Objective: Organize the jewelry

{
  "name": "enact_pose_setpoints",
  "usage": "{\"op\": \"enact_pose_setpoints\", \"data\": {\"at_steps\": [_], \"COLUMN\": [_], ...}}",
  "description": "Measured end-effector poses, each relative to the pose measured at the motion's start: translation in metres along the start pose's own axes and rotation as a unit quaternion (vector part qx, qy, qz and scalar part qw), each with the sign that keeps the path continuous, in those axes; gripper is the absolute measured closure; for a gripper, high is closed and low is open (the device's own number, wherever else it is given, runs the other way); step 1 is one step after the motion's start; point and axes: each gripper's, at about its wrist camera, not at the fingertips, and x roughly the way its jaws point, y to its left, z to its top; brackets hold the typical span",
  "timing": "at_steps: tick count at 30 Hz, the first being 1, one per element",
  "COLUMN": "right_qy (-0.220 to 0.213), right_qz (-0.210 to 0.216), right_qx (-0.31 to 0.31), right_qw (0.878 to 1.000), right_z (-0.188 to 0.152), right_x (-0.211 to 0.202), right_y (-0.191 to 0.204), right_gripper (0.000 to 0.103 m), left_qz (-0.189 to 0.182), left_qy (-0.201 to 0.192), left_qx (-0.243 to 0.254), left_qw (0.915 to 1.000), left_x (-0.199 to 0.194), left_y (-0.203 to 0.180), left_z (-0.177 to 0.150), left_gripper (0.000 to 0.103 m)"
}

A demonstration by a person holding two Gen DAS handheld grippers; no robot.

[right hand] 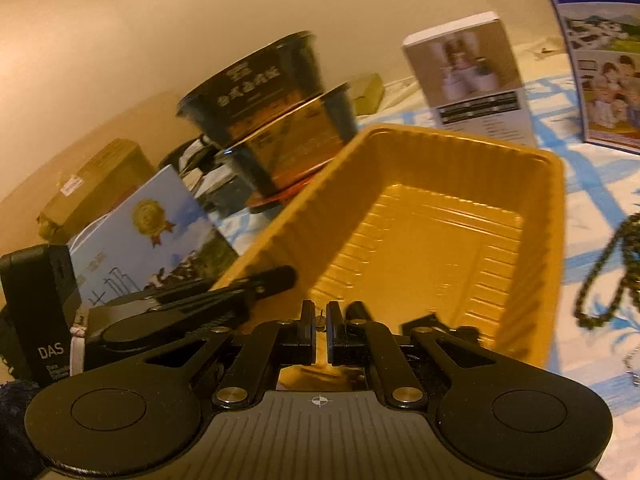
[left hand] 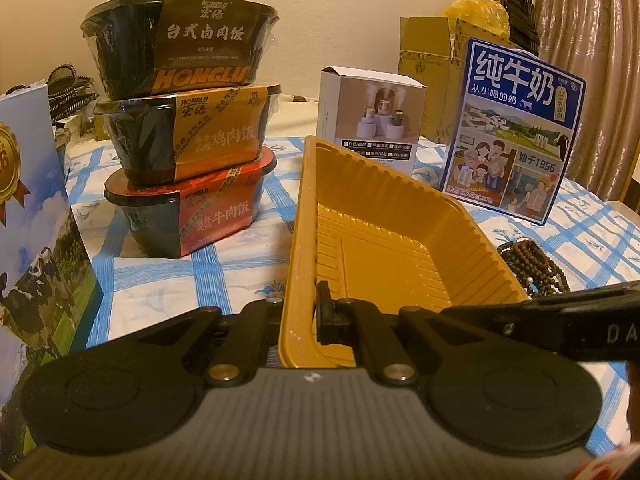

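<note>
My left tool (left hand: 308, 312) is pinching the near wall of the yellow tray (left hand: 384, 248), which sits tilted on the checked worktop (left hand: 240, 268). My right tool (right hand: 319, 322) hangs over the tray's near edge, pressed onto a tiny metal piece (right hand: 321, 316). Bead strands (left hand: 532, 264) lie just off the rim at three o'clock; stacked meal bowls (left hand: 188, 132) crowd ten o'clock.

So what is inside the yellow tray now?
The tray holds no jewelry on its bare ribbed floor; the fingers cover its near corner. Beads lie outside, beside it.
</note>
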Motion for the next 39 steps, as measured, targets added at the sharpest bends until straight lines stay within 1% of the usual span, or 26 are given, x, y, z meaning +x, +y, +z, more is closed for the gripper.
{"op": "enact_pose_setpoints", "data": {"at_steps": [2,4,6,7,9,13,18,24,27,31,34,37,38,39], "right_qy": [0.000,-0.001,-0.009,-0.015,-0.022,-0.041,-0.056,-0.069,-0.072,-0.059,-0.051,-0.041,-0.038,-0.033], "right_qz": [-0.003,-0.003,-0.006,-0.007,-0.011,-0.035,-0.102,-0.195,-0.225,-0.257,-0.267,-0.275,-0.278,-0.280], "right_qx": [-0.001,-0.004,0.000,0.003,0.009,0.017,0.032,0.061,0.065,0.050,0.037,0.011,-0.002,-0.014], "right_qw": [1.000,1.000,1.000,1.000,1.000,0.998,0.993,0.976,0.970,0.963,0.962,0.961,0.960,0.959], "right_z": [-0.001,-0.002,-0.004,-0.005,-0.008,-0.018,-0.031,-0.039,-0.039,-0.039,-0.038,-0.034,-0.033,-0.031], "right_x": [0.000,-0.003,-0.010,-0.015,-0.023,-0.047,-0.083,-0.118,-0.129,-0.134,-0.135,-0.130,-0.127,-0.123], "right_y": [0.002,0.003,0.001,0.000,-0.001,-0.009,-0.031,-0.073,-0.089,-0.106,-0.114,-0.120,-0.122,-0.124], "right_gripper": [0.096,0.086,0.061,0.058,0.057,0.057,0.057,0.057,0.057,0.058,0.058,0.058,0.060,0.065], "left_qz": [0.000,0.000,0.000,0.000,-0.001,-0.001,0.000,0.000,0.000,0.000,0.001,0.001,0.000,0.000], "left_qy": [0.001,0.001,0.000,0.001,0.001,0.001,0.001,0.002,0.002,0.002,0.002,0.002,0.002,0.002], "left_qx": [-0.002,-0.002,-0.003,-0.003,-0.004,-0.004,-0.004,-0.004,-0.003,-0.003,-0.001,-0.002,-0.002,-0.001], "left_qw": [1.0000,1.0000,1.0000,1.0000,1.0000,1.0000,1.0000,1.0000,1.0000,1.0000,1.0000,1.0000,1.0000,1.0000], "left_x": [0.000,0.000,0.000,0.000,0.000,0.000,0.001,0.001,0.001,0.001,0.001,0.001,0.001,0.001], "left_y": [0.000,0.000,0.001,0.001,0.001,0.001,0.002,0.002,0.002,0.002,0.003,0.002,0.002,0.002], "left_z": [0.000,-0.001,-0.001,-0.001,-0.001,-0.002,-0.002,-0.001,-0.001,-0.001,0.000,0.000,0.000,0.000], "left_gripper": [0.098,0.098,0.098,0.098,0.099,0.099,0.099,0.099,0.099,0.099,0.099,0.099,0.099,0.099]}}
